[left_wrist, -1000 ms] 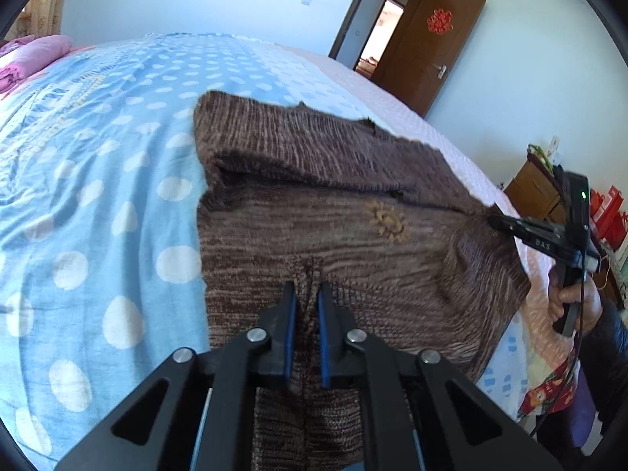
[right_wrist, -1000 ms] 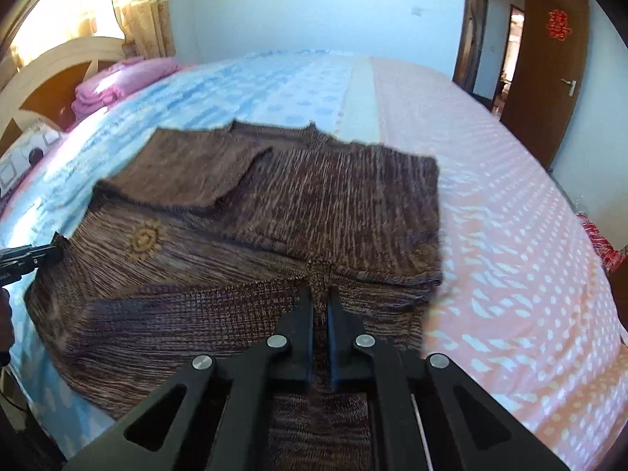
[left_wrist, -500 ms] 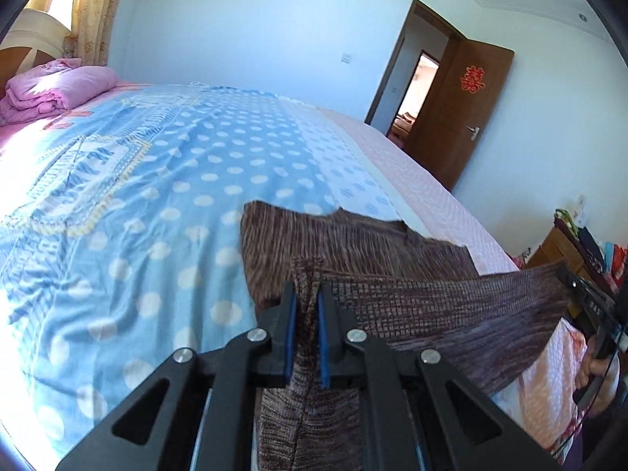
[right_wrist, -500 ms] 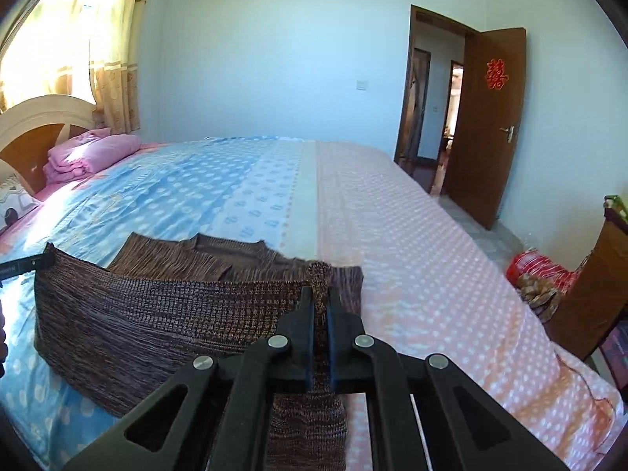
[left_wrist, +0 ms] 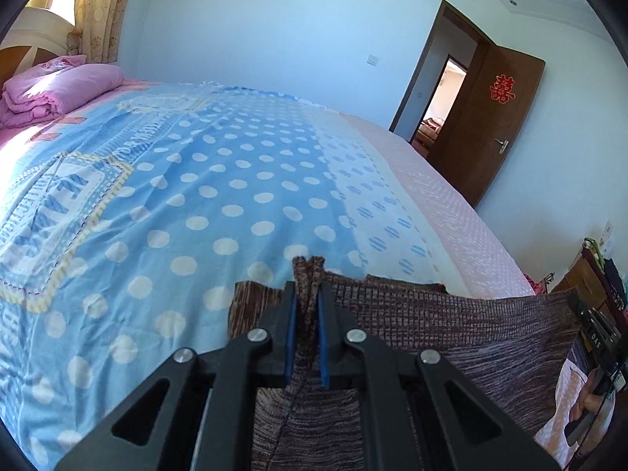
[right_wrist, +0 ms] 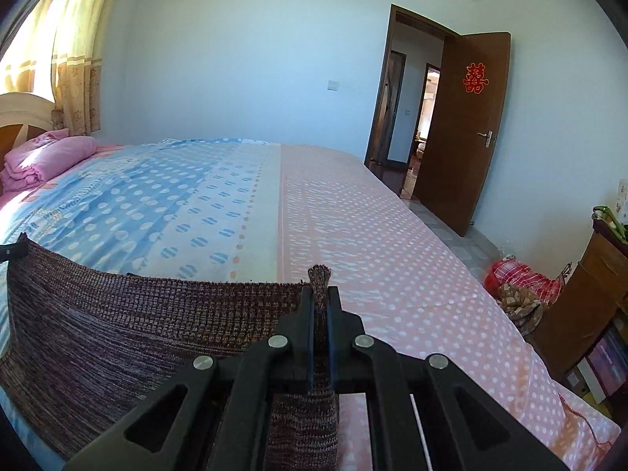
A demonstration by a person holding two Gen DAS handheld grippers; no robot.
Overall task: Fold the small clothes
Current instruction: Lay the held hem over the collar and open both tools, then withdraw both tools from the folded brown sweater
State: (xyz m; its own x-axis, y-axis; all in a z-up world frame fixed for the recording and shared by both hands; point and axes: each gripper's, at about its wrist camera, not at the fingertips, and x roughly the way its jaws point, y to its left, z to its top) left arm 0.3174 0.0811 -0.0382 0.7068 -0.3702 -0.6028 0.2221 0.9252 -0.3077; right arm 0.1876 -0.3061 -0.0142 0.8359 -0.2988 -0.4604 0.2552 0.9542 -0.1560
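Note:
A brown knitted sweater (left_wrist: 451, 337) is lifted above the bed, its bottom hem stretched taut between my two grippers. My left gripper (left_wrist: 305, 294) is shut on one hem corner, a tuft of knit poking out past the fingertips. My right gripper (right_wrist: 320, 294) is shut on the other hem corner; the sweater (right_wrist: 137, 325) hangs as a curtain to its left. The right gripper also shows at the right edge of the left wrist view (left_wrist: 588, 325). The part of the sweater behind the raised hem is hidden.
The bed (left_wrist: 235, 196) has a blue polka-dot cover on the left and a pink dotted cover (right_wrist: 373, 235) on the right. A folded pink quilt (left_wrist: 55, 86) lies by the headboard. A wooden cabinet (right_wrist: 588, 298) and an open door (right_wrist: 463, 129) stand to the right.
Both grippers have raised the hem off the bed and carried it forward. A second ago the sweater lay flat; now it hangs between them and hides the rest.

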